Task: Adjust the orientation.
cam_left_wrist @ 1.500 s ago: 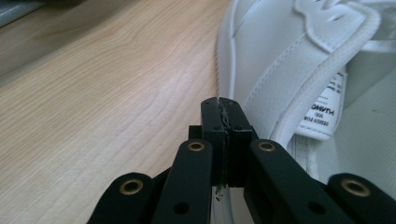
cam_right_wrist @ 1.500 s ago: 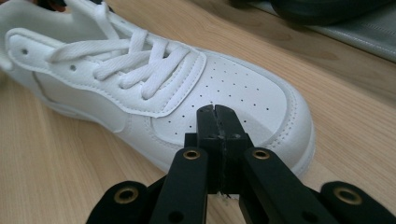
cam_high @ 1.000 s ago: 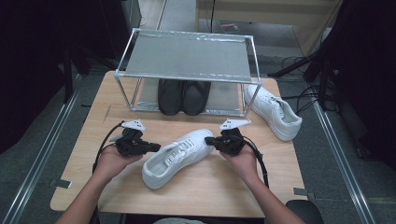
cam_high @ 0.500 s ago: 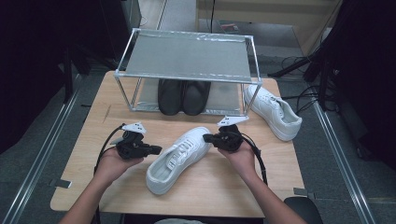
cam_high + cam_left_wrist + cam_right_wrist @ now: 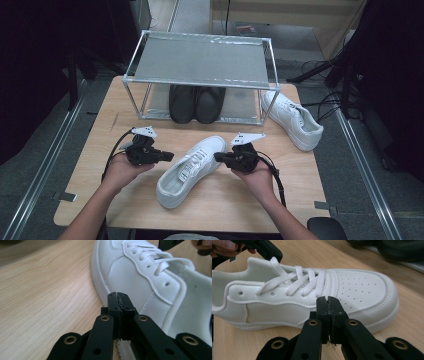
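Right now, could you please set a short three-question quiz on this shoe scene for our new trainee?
1. True or false: both grippers, the left gripper and the right gripper, have their jaws shut with nothing between them.
2. What stands under the wire rack? A) a pair of black shoes B) a white shoe C) a box
3. How many white shoes are on the table?

Key: 1 true; 2 A; 3 two, the near white shoe between the grippers and the far white shoe right of the rack.
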`<state>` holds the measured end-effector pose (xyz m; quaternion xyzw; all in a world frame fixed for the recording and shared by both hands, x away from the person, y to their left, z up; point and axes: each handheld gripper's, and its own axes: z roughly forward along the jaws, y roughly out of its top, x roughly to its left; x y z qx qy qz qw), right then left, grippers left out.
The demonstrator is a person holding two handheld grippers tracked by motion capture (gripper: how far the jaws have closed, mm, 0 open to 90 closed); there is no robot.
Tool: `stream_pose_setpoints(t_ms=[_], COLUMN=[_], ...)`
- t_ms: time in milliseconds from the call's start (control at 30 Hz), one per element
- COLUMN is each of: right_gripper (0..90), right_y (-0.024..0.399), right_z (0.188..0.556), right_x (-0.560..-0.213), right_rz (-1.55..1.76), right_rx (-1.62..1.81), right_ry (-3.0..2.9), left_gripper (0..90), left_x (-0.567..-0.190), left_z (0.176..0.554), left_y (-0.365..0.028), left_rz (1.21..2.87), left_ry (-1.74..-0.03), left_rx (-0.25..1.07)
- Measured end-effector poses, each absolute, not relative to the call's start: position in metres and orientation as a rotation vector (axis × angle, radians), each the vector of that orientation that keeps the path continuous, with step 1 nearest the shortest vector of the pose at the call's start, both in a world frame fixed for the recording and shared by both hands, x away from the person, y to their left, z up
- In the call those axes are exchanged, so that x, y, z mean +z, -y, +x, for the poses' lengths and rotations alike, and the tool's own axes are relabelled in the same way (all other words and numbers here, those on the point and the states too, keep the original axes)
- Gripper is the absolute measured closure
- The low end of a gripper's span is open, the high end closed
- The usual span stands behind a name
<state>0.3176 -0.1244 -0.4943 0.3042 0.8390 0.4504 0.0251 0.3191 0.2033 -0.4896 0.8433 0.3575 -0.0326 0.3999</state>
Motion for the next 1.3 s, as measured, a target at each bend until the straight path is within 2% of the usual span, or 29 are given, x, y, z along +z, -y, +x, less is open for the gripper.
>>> stream_pose_setpoints(t_ms=[533, 700, 1300], right_gripper=[90.0, 90.0, 90.0], right_y=[0.108, 0.106, 0.106], right_z=[0.295, 0.297, 0.307], right_x=[-0.507, -0.51, -0.511], right_rz=[0.904, 0.892, 0.885], right_rx=[1.368, 1.379, 1.375], right_ry=[-2.678, -2.674, -2.661], left_gripper=[90.0, 90.0, 90.0], left_x=[-0.496, -0.5, -0.502], left_z=[0.334, 0.333, 0.324], left_y=[-0.188, -0.179, -0.177], left_rz=[2.204, 2.256, 2.231], left_ry=[-0.849, -0.834, -0.85], left_rx=[-0.104, -0.086, -0.045])
